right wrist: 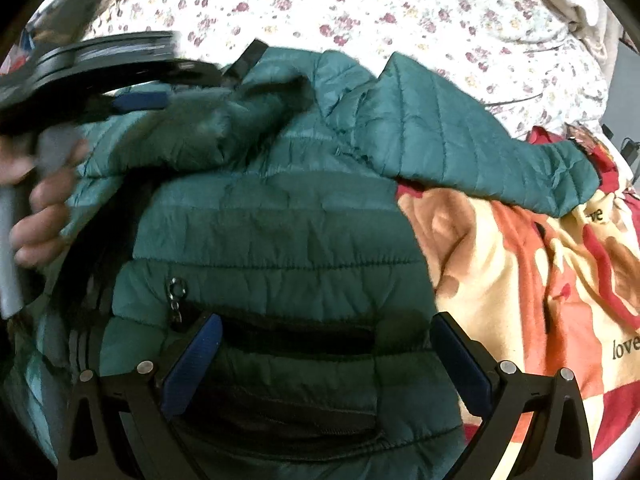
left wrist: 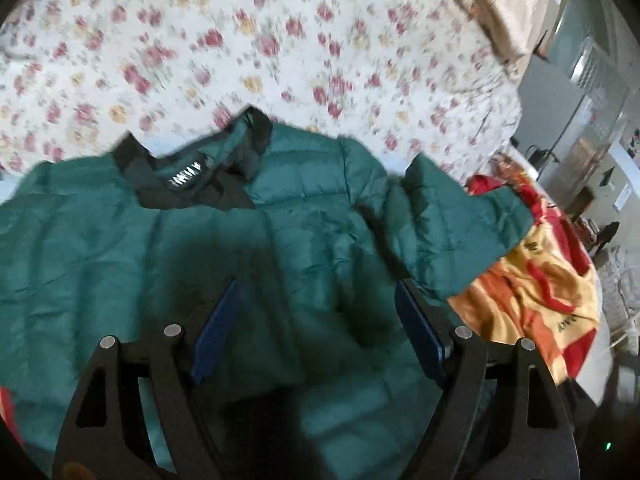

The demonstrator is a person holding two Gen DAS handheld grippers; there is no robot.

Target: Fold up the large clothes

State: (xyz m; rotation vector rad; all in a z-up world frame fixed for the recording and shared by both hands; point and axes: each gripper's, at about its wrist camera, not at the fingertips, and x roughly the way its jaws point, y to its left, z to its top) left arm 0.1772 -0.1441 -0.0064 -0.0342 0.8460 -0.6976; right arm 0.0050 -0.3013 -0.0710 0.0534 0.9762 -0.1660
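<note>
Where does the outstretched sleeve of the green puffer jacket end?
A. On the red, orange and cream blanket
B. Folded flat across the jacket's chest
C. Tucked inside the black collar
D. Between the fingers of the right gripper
A: in the right wrist view the sleeve of the green puffer jacket stretches sideways, away from the body, and its cuff lies on the red, orange and cream blanket.

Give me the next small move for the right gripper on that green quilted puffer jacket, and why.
Probably reach the right gripper, jaws open and empty, to the outstretched sleeve of the green quilted puffer jacket and pinch near its cuff. That sleeve lies spread sideways onto the red and cream blanket, unfolded. The left gripper is open above the chest, holding nothing.
</note>
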